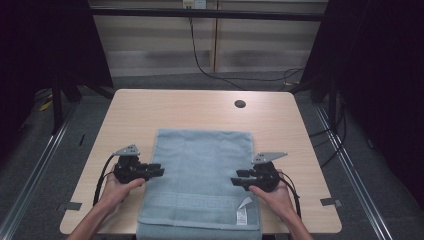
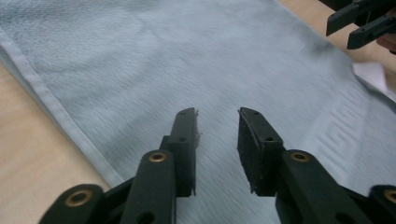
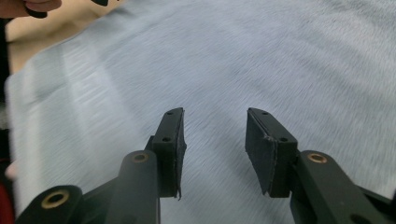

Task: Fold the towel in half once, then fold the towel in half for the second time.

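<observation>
Nearest the table's front edge, a light blue towel (image 1: 200,175) lies flat, its near end hanging just over the edge, w/ a white care tag (image 1: 243,212) sticking out at its near right corner and a woven key-pattern band across the near end. Left hand (image 1: 116,189) holds the left gripper (image 1: 159,170) at the towel's left edge, jaws pointing inward over the cloth; they're parted w/ nothing between, only towel beneath, per the left gripper view (image 2: 217,116). Right hand (image 1: 270,192) holds the right gripper (image 1: 236,179) at the towel's right edge, facing the other one; jaws likewise apart and empty in the right gripper view (image 3: 214,114). Neither grips the cloth. Farther back, the towel's far hem sits about mid-table on the wooden table (image 1: 200,110); beyond it, a round cable hole (image 1: 240,104) near the far edge. A black cable (image 1: 200,60) trails on the floor behind.
</observation>
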{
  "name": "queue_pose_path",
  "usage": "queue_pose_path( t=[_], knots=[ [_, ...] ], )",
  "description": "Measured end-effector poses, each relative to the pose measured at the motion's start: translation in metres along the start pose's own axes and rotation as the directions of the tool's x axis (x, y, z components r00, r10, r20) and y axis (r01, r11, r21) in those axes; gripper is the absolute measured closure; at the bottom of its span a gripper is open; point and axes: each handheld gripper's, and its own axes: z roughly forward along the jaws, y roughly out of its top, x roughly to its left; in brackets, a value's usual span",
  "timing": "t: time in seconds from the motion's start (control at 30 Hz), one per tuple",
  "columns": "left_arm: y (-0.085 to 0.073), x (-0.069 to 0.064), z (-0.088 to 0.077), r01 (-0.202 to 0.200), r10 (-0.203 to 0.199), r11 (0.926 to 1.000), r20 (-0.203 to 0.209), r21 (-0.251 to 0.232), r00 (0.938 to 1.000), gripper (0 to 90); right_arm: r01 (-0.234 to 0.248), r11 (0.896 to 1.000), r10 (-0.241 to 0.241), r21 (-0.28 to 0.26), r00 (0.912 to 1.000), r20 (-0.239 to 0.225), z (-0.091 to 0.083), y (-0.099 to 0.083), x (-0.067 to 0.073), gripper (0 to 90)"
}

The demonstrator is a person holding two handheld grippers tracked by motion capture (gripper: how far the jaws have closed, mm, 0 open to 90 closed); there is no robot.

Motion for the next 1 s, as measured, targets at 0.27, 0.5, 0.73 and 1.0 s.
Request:
queue_pose_path(
  t=[0.27, 0.5, 0.73, 1.0],
  knots=[
    [-0.004, 0.019, 0.018, -0.003, 0.005, 0.9998, -0.070, 0.022, 0.9975, 65.2, -0.038, 0.998, 0.035, 0.042, 0.9980, 0.053, 0.039, 0.013, -0.025, 54.3],
    [-0.018, -0.006, 0.008, -0.065, 0.068, 0.9955, -0.038, 0.068, 0.9969, 65.9, 0.006, 0.996, -0.010, 0.093, 0.9988, 0.048, 0.032, 0.003, -0.013, 55.5],
    [-0.035, -0.023, -0.003, -0.055, 0.054, 0.9958, 0.022, 0.073, 0.9983, 66.1, 0.018, 0.994, -0.023, 0.107, 0.9985, 0.049, 0.017, -0.015, 0.009, 55.6],
    [-0.040, -0.043, -0.009, -0.062, 0.059, 0.9933, 0.037, 0.098, 0.9976, 58.1, 0.003, 0.992, -0.002, 0.127, 0.9999, -0.013, -0.001, -0.032, 0.027, 55.5]
  ],
)
